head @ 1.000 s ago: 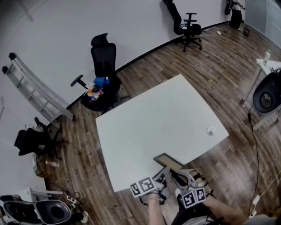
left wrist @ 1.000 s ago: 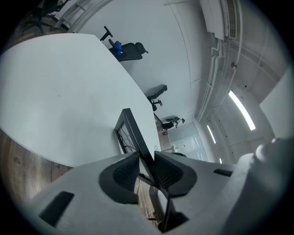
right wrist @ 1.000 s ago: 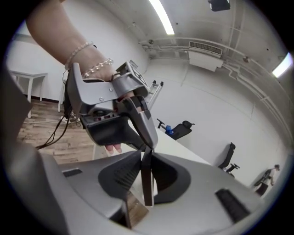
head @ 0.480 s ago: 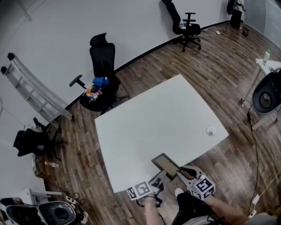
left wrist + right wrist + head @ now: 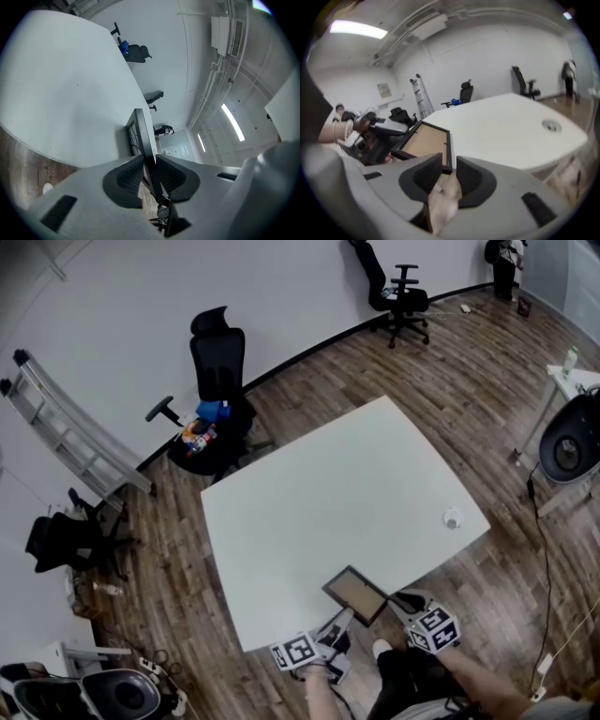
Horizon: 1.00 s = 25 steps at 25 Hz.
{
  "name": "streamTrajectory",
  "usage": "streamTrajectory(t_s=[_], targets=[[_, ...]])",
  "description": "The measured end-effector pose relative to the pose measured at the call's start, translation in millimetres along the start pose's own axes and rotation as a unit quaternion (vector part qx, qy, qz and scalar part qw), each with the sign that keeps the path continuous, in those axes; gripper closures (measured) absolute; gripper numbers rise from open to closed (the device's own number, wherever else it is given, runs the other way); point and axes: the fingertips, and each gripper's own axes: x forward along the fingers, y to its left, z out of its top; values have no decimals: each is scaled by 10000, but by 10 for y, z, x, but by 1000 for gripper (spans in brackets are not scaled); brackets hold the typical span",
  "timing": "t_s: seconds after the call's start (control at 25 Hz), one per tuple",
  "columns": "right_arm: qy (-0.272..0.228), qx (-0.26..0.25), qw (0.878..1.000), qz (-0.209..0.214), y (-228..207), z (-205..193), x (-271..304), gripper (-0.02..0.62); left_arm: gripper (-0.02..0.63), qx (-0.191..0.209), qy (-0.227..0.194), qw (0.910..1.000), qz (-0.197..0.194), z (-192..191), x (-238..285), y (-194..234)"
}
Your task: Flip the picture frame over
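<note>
Picture frame [image 5: 355, 593]: sitting backing-up, long axis crossing the near edge of the white table [image 5: 328, 493].
Left gripper [image 5: 150, 161]: jaws, just closing, clamping 1 rim.
Right gripper [image 5: 449, 169]: jaws, just opening, loosely straddling its corner.

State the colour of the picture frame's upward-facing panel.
Tan brown, black-rimmed; the picture frame shows best in the right gripper view.

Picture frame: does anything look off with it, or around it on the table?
The picture frame lies askew across the near edge of the table, brown backing up, with one corner hanging past the edge. That overhang is the only oddity. Nothing looks spilled or broken.
</note>
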Motion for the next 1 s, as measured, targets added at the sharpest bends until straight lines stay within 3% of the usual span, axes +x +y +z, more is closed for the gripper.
streamTrajectory(t_s=[0.12, 0.2, 0.36, 0.56, 0.72, 0.8, 0.88, 0.92, 0.96, 1.0], targets=[[33, -1499, 9887, -54, 214, 149, 119, 505, 522, -652, -124, 9954, -697, -53, 82, -118], [148, -1758, 9843, 62, 293, 159, 230, 505, 522, -978, -178, 9897, -1034, -87, 115, -158], [482, -1455, 9880, -172, 110, 144, 387, 505, 523, -1163, -167, 9864, -1145, -141, 82, -68], [1082, -1139, 9875, 97, 29, 42, 554, 503, 522, -1230, -220, 9852, -1176, -116, 37, 79], [1299, -1149, 9848, 105, 92, 40, 591, 520, 522, -1455, -289, 9742, -1698, -22, 139, -41], [1286, -1270, 9835, -56, 111, 30, 585, 541, 522, -1392, -247, 9734, -1803, 28, 207, -82], [1261, -1400, 9818, -240, 107, 11, 578, 540, 522, -936, -60, 9874, -1271, 84, 200, 68], [1252, -1465, 9807, -328, 105, -9, 581, 540, 522, -521, 102, 9963, -678, 114, 155, 241], [1235, -1514, 9799, -414, 103, -31, 588, 540, 522, -68, 273, 9996, 0, 145, 99, 438], [1209, -1534, 9795, -494, 103, -44, 593, 540, 522, 293, 402, 9972, 555, 176, 58, 598]])
